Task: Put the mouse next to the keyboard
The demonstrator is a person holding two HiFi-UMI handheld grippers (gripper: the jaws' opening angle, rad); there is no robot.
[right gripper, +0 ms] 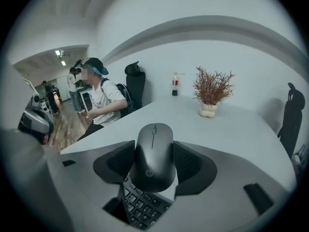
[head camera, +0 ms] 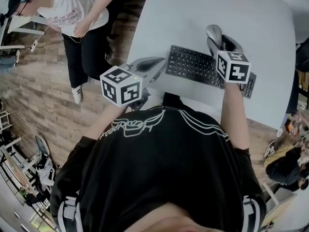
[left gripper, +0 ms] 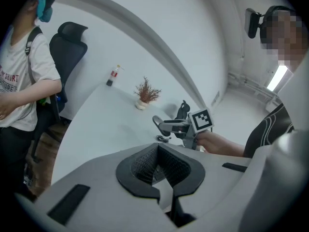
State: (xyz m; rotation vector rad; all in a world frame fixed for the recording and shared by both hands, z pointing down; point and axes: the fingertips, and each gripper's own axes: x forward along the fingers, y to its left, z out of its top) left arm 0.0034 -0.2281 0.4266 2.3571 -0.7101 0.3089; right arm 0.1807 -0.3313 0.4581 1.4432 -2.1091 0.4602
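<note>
- The right gripper (right gripper: 153,164) is clamping the mouse (head camera: 214,32) by its sides between both jaws and holding it in the air over the right part of the keyboard (head camera: 193,65).
- The keyboard is lying flat on the white table (head camera: 193,13), near the person's edge of it.
- The left gripper (left gripper: 160,173) is hovering just off the keyboard's left end. Its jaws are pressed together with nothing between them.

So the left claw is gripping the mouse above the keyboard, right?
Not quite. It is the right claw, not the left, that grips the mouse above the keyboard. The right gripper view shows the mouse clamped between its jaws with keys below. The left claw holds nothing.
</note>
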